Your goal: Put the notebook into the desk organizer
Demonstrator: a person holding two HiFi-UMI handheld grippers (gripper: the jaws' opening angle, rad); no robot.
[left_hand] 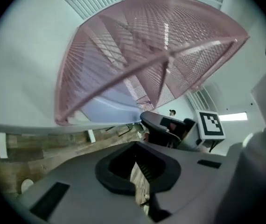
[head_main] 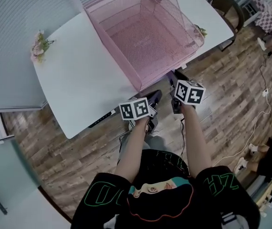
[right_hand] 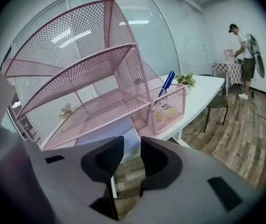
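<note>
The pink mesh desk organizer (head_main: 145, 37) (left_hand: 161, 45) (right_hand: 86, 78) stands on the white table (head_main: 78, 80), reaching to its front edge. A pale lavender notebook (left_hand: 107, 107) (right_hand: 109, 136) lies flat in its lowest tier, under the mesh shelves. Both grippers hang just off the table's front edge, in front of the organizer. My left gripper (head_main: 157, 95) (left_hand: 134, 167) is shut with nothing between its jaws. My right gripper (head_main: 180, 76) (right_hand: 131, 148) has a narrow gap between its jaws and holds nothing; only floor and table edge show through the gap.
A blue pen (right_hand: 167, 83) stands in the organizer's side basket, with a small plant (right_hand: 186, 80) behind it. Flowers (head_main: 39, 44) sit at the table's left corner. A chair (head_main: 226, 8) stands by the table's far end. Cables (head_main: 265, 89) run over the wood floor; a person (right_hand: 242, 59) stands far back.
</note>
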